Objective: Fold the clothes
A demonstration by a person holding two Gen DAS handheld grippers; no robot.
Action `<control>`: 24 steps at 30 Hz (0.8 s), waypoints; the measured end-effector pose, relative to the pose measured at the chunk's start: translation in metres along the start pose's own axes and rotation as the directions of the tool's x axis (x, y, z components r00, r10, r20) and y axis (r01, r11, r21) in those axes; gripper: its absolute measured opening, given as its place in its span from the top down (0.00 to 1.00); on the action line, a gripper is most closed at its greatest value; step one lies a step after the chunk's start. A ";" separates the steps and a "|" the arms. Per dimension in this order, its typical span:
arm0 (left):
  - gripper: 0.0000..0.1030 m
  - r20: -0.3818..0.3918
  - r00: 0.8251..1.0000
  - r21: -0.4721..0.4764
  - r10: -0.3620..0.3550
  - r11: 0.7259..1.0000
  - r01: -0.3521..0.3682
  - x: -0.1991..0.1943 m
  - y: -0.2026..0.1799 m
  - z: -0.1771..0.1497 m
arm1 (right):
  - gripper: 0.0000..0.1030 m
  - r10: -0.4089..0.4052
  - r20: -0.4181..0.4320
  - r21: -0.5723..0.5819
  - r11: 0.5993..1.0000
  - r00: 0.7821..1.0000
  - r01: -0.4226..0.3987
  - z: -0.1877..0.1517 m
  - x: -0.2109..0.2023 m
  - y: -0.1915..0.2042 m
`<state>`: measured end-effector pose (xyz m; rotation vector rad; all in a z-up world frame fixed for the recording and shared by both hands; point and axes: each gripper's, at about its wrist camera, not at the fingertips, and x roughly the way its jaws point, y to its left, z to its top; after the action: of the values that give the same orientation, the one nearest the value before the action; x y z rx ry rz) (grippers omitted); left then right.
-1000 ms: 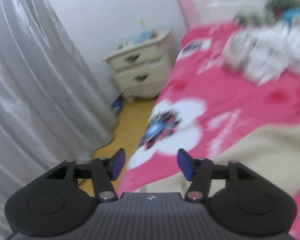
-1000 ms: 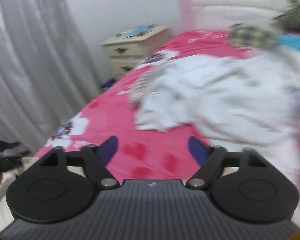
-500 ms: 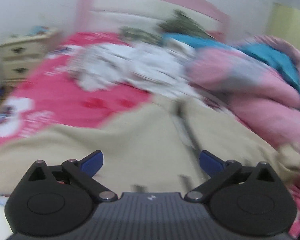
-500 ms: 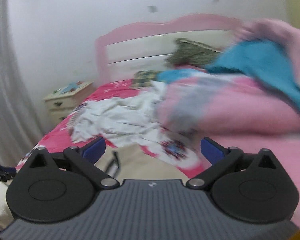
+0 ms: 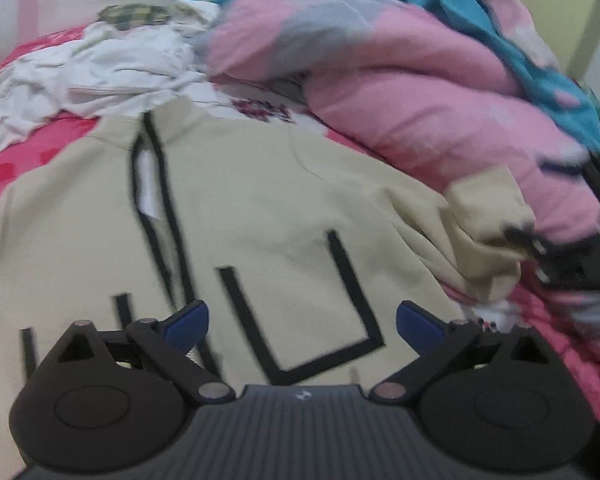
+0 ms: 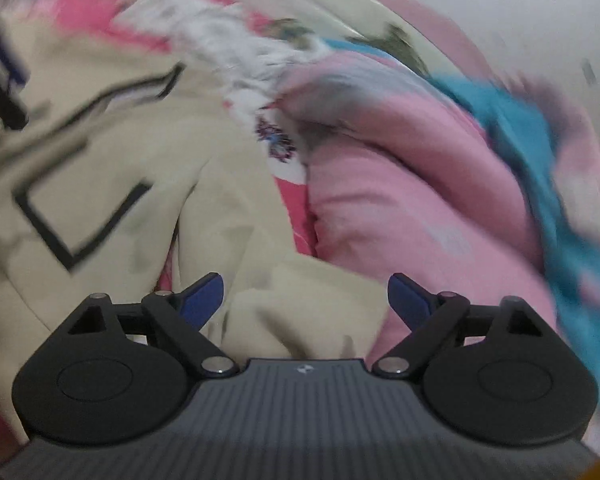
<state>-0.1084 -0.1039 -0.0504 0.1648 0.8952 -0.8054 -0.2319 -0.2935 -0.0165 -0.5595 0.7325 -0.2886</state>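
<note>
A cream hoodie (image 5: 284,200) is showing black line markings. A pink quilt (image 5: 420,92) is carrying blue patches. White clothes (image 5: 100,68) are lying on a bright pink floral bedsheet (image 5: 20,156). Gripper pads (image 5: 188,324) are showing blue.

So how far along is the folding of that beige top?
Done: the beige top lies spread flat on the bed. In hand: nothing; the left gripper and right gripper are closing with no cloth pinched yet. Left: every fold, starting likely with the bunched sleeve.
</note>
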 end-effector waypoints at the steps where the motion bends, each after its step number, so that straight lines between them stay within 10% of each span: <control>1: 0.07 -0.008 1.000 0.027 -0.002 1.000 0.003 0.003 -0.008 -0.003 | 0.14 -0.012 0.004 -0.025 1.000 1.000 0.012 0.004 0.005 0.000; 5: 0.18 -0.046 0.999 0.126 -0.027 0.991 0.033 0.010 -0.029 -0.012 | 0.13 0.007 -0.091 0.256 0.966 0.996 0.017 0.010 0.023 -0.055; 9: 0.37 -0.082 0.995 0.168 -0.051 0.984 0.064 0.023 -0.040 -0.019 | 0.18 0.144 -0.162 0.585 0.811 0.976 -0.023 -0.017 0.036 -0.099; 17: 0.77 -0.093 0.992 0.180 -0.086 0.978 0.102 0.034 -0.052 -0.019 | 0.47 0.257 -0.153 0.622 0.775 0.954 -0.109 -0.018 0.074 -0.095; 21: 0.81 -0.113 0.990 0.169 -0.081 0.981 0.099 0.039 -0.054 -0.020 | 0.60 0.318 -0.177 0.611 0.777 0.931 -0.149 -0.019 0.089 -0.088; 24: 0.81 -0.138 0.988 0.188 -0.063 0.978 0.088 0.043 -0.056 -0.025 | 0.89 0.347 -0.174 0.630 0.758 0.921 -0.167 -0.023 0.097 -0.089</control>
<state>-0.1469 -0.1563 -0.0875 0.3594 0.9504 -0.9616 -0.1841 -0.4170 -0.0324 0.2119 0.9286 -0.3261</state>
